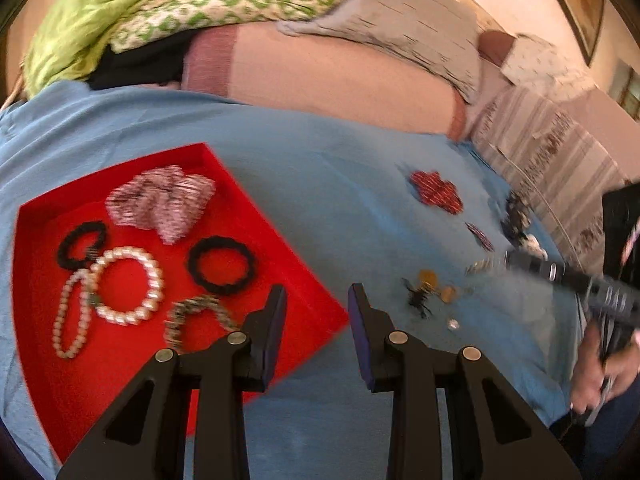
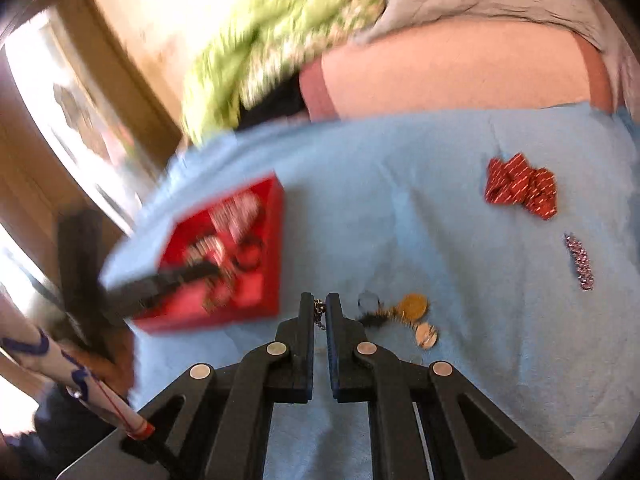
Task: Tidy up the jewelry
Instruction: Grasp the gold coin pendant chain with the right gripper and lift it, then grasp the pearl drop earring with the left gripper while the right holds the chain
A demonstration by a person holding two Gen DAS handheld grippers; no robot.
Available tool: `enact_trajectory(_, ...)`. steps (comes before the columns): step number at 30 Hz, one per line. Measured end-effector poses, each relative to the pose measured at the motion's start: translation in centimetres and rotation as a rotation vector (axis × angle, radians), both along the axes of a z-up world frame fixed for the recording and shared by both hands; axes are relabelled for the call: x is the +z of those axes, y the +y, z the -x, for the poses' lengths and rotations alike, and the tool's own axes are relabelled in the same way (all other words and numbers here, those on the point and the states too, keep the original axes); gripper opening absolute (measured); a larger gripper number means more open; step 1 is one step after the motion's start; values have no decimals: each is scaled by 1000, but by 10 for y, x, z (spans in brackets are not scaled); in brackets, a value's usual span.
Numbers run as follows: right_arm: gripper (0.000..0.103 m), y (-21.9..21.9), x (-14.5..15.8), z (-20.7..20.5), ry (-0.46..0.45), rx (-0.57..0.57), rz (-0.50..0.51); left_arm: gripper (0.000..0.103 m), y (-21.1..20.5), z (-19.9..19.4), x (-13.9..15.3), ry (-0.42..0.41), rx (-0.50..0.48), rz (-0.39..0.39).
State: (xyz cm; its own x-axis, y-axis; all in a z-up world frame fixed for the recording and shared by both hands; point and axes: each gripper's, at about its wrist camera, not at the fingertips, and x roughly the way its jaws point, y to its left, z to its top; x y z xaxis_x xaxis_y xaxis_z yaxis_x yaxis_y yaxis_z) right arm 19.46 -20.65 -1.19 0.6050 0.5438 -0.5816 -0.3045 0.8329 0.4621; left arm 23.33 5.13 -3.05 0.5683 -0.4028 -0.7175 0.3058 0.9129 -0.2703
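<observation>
A red tray (image 1: 280, 240) lies on the blue cloth (image 1: 320, 168). It holds pearl bracelets (image 1: 132, 284), two black hair ties (image 1: 222, 264), a striped scrunchie (image 1: 164, 200) and a beaded bracelet (image 1: 196, 312). My left gripper (image 1: 316, 312) hovers over the tray's near corner, open, with nothing between its fingers. My right gripper (image 2: 319, 308) is shut on a thin metal chain (image 2: 319, 314) that dangles between its pads, just above the cloth. In the left wrist view the right gripper (image 1: 508, 260) comes in blurred from the right with the chain (image 1: 480, 268) at its tip.
Loose on the cloth are a red scrunchie (image 2: 520, 190), a sparkly clip (image 2: 580, 262), gold round pieces (image 2: 414, 306) and a small black clip (image 1: 416, 300). Green bedding (image 1: 140, 20) and a grey pillow (image 1: 400, 20) lie behind. A person's hand (image 1: 608, 380) is at the right edge.
</observation>
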Motion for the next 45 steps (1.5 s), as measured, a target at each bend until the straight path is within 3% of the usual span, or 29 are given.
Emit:
enact_trajectory(5, 6, -33, 7, 4, -15, -93, -93, 30, -48, 15, -10, 25, -120, -1)
enact_trajectory(10, 6, -59, 14, 3, -52, -171, -193, 30, -105, 33, -26, 48, -234, -51)
enact_trajectory(14, 6, -74, 30, 8, -106, -204, -220, 30, -133, 34, -36, 75, -257, -51)
enact_trajectory(19, 6, -84, 33, 11, -109, -203, -256, 30, -157, 33, -46, 87, -252, -86)
enact_trajectory(28, 6, -93, 35, 19, -123, -183, -278, 29, -165, 19, -61, 74, -194, -122)
enact_trajectory(31, 6, -92, 35, 19, -121, -174, -277, 12, -170, 16, -64, 51, -178, -153)
enact_trajectory(36, 6, -90, 36, 19, -122, -171, -274, 12, -171, 17, -62, 40, -185, -152)
enact_trajectory(45, 6, -76, 35, 11, -118, -152, -253, 12, -150, 27, -14, -26, -196, -25)
